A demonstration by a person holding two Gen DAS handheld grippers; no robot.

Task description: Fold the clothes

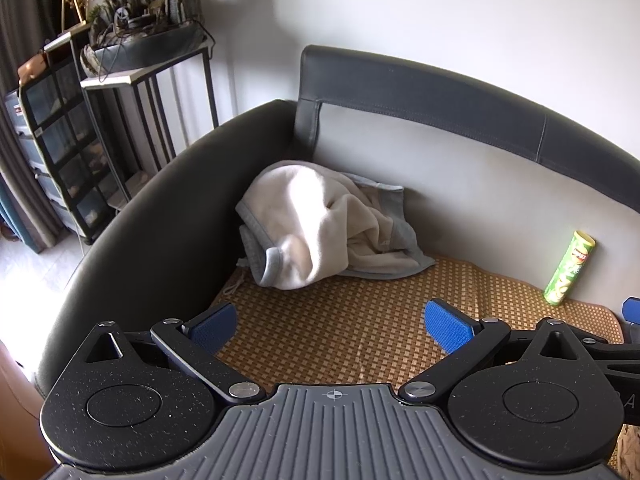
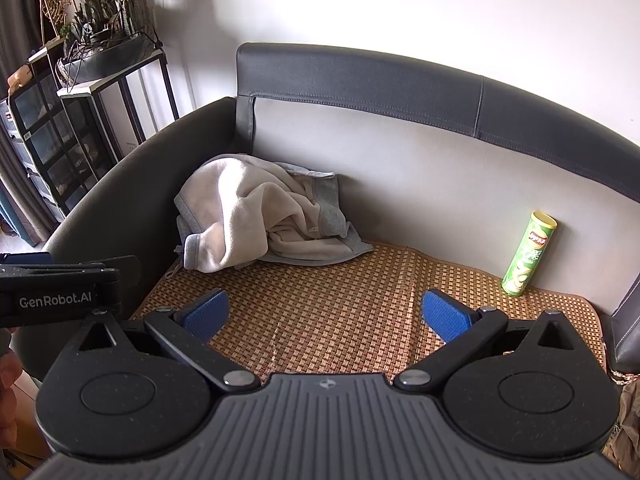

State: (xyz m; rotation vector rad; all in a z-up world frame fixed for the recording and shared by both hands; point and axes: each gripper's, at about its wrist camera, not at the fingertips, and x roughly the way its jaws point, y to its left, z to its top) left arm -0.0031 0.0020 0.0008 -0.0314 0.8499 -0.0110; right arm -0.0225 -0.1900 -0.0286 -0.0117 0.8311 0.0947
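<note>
A crumpled cream fleece garment with grey trim (image 1: 320,228) (image 2: 256,216) lies heaped in the sofa's back left corner, on the woven mat (image 1: 360,320) (image 2: 340,300). My left gripper (image 1: 332,326) hovers open over the mat, well short of the garment, with nothing between its blue pads. My right gripper (image 2: 326,316) is open too and holds nothing; it hangs over the mat to the right of the left one. The left gripper's black body (image 2: 60,288) shows at the left edge of the right wrist view.
A green crisp tube (image 1: 570,268) (image 2: 528,254) stands on the mat against the sofa back at the right. The dark sofa armrest (image 1: 152,240) curves along the left. Beyond it stand a black shelf unit (image 1: 80,152) and a side table with a rock ornament (image 1: 148,20).
</note>
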